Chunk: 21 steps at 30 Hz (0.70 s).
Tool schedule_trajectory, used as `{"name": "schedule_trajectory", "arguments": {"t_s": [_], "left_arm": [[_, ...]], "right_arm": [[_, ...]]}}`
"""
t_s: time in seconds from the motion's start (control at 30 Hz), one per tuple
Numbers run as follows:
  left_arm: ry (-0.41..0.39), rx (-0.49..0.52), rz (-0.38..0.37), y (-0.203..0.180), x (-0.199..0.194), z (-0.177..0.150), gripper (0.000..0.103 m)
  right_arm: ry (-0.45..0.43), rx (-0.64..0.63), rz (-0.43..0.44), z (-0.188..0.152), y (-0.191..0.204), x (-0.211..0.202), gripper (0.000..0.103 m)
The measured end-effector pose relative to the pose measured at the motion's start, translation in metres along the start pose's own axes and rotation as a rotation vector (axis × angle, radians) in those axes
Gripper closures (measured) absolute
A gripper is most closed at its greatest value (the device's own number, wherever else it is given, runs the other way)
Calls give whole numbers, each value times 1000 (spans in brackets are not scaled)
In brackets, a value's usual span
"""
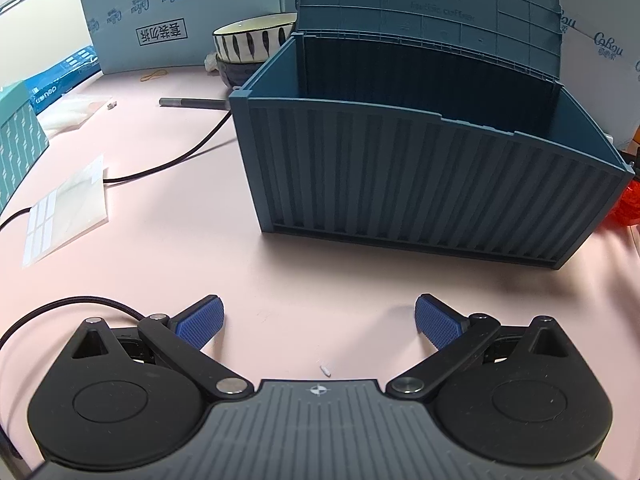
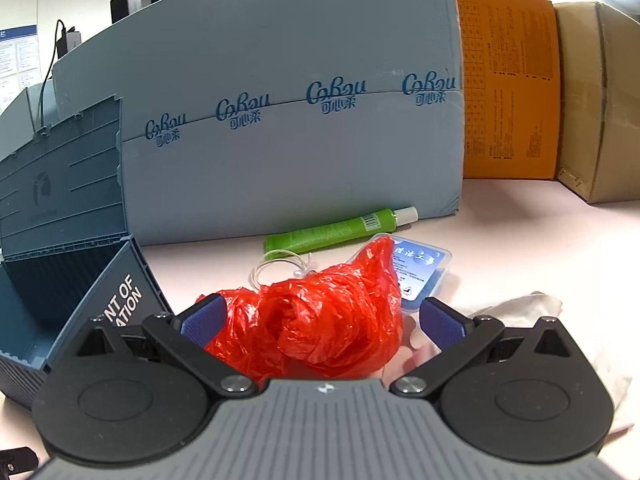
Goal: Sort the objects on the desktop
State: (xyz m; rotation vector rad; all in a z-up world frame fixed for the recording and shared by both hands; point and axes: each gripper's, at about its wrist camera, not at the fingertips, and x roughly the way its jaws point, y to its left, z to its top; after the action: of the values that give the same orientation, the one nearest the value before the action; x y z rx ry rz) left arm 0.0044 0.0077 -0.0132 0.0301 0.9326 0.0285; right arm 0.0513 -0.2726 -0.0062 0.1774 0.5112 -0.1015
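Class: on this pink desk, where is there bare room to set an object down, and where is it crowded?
Bare desk lies between the open left gripper and the ribbed blue plastic storage box. Crowded around the open right gripper: crumpled red plastic bag, green tube, blue flat case.

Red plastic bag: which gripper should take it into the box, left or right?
Right. The right gripper is open with the red plastic bag already between its fingers, blue box beside it. The left gripper is open over bare desk, with the box between it and the bag.
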Motion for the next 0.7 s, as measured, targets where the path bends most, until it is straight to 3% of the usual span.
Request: {"name": "schedule_trajectory", "arguments": {"t_s": [0.1,0.23,0.3,0.7], "left_arm": [[0,0,0,0,1,0,0],[-1,-2,0,0,0,0,0],[-2,-1,1,-1,0,0,0],[-7,10,-4,-3,-4,-6,0]], "right_arm": [[11,3,4,-1,-1,2,2],[37,25,28,-1,-3,6,27],[45,20,25,-1,-3,7,31],[80,112,80,-3,-15,0,34]]}}
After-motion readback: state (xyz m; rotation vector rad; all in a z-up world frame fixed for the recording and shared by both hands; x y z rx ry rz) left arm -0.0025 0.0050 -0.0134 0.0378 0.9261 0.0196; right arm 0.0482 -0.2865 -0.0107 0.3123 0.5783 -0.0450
